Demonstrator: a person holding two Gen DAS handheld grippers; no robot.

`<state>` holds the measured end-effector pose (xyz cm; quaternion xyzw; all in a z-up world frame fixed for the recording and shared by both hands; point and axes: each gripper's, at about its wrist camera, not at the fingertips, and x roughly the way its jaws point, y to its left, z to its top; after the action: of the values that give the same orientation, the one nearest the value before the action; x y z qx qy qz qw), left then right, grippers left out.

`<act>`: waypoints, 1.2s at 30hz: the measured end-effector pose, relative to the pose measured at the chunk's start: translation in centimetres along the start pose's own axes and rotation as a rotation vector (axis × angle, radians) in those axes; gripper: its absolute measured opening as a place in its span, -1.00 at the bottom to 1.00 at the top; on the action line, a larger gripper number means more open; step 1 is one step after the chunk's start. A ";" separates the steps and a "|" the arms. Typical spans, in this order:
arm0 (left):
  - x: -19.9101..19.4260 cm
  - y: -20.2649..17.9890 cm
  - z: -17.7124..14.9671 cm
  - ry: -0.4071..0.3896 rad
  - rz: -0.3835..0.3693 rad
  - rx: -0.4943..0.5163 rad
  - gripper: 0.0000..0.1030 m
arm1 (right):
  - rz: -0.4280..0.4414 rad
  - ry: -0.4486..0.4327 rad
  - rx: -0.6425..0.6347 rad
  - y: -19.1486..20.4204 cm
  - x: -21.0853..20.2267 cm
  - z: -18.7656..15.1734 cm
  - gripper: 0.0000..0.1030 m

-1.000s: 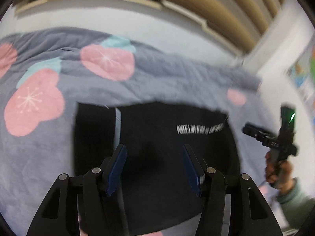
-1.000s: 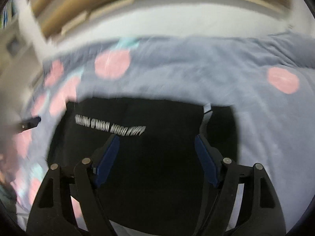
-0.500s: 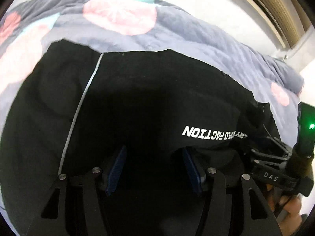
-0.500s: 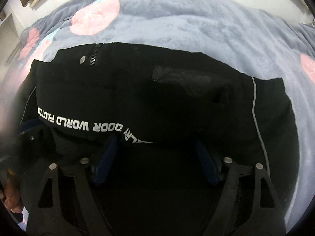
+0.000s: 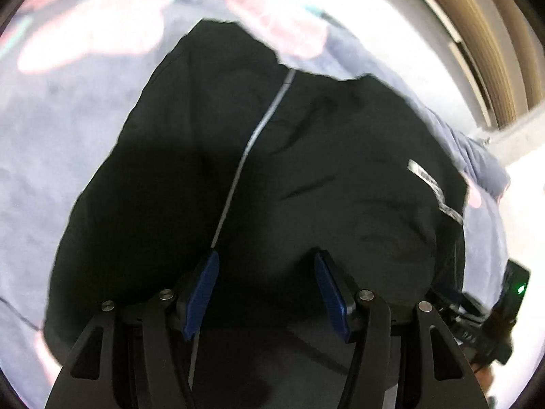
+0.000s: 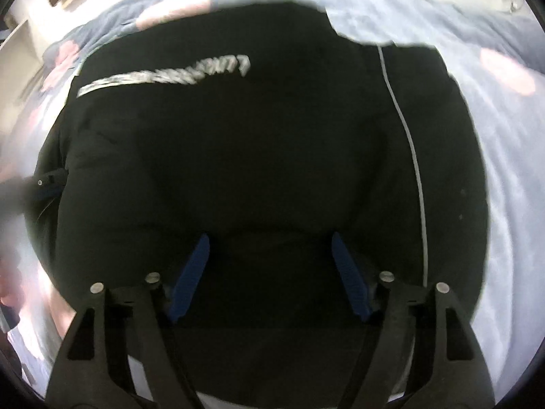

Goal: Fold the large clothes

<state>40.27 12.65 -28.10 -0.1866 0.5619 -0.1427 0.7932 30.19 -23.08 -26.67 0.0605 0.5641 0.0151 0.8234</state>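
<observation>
Across both frames' centres a black garment lies soft and slumping on the blanket; left gripper and right gripper are spread, pinching nothing; grab its lower-frame edge.

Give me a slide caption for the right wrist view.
Open right gripper poised above a black garment spread on a grey blanket.

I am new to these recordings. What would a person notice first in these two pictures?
A large black garment fills the middle of both views, lying on a grey blanket with pink shapes. A thin pale stripe runs down it, and blurred white lettering crosses its upper part in the right wrist view. Both grippers, left and right, stand open above the cloth.
</observation>
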 end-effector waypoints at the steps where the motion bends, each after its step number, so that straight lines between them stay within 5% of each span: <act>1: 0.1 -0.1 0.1 0.001 0.007 -0.004 0.17 | -0.014 -0.001 -0.006 0.2 0.3 0.2 0.45; 4: 0.2 -1.4 0.0 -0.001 0.080 0.071 0.17 | -0.025 0.009 0.002 0.2 0.7 0.7 0.48; 11: -2.2 -1.8 -1.8 0.002 0.033 0.065 0.17 | -0.031 0.028 -0.017 -0.5 -0.4 0.6 0.46; 15: -5.6 -2.3 -3.3 -0.044 0.091 0.108 0.17 | -0.042 0.012 -0.002 -0.1 -3.0 0.0 0.48; 25: -11.5 1.8 -4.1 -0.138 0.132 0.041 0.17 | -0.103 -0.079 0.039 -1.3 -9.1 -3.7 0.53; 31: -11.1 3.3 -3.0 -0.128 0.160 0.025 0.17 | -0.134 -0.088 0.048 -3.1 -9.8 -4.8 0.56; 33: -10.3 3.7 -2.3 -0.126 0.145 0.029 0.17 | -0.143 -0.089 0.065 -4.5 -9.5 -5.0 0.60; 36: -8.7 5.6 -1.3 -0.051 0.011 0.000 0.18 | -0.098 -0.088 0.143 -8.2 -8.4 -4.8 0.63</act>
<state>36.31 21.22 -23.72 -0.1873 0.5424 -0.1334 0.8080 22.32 -31.59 -21.58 0.0922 0.5295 -0.0682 0.8405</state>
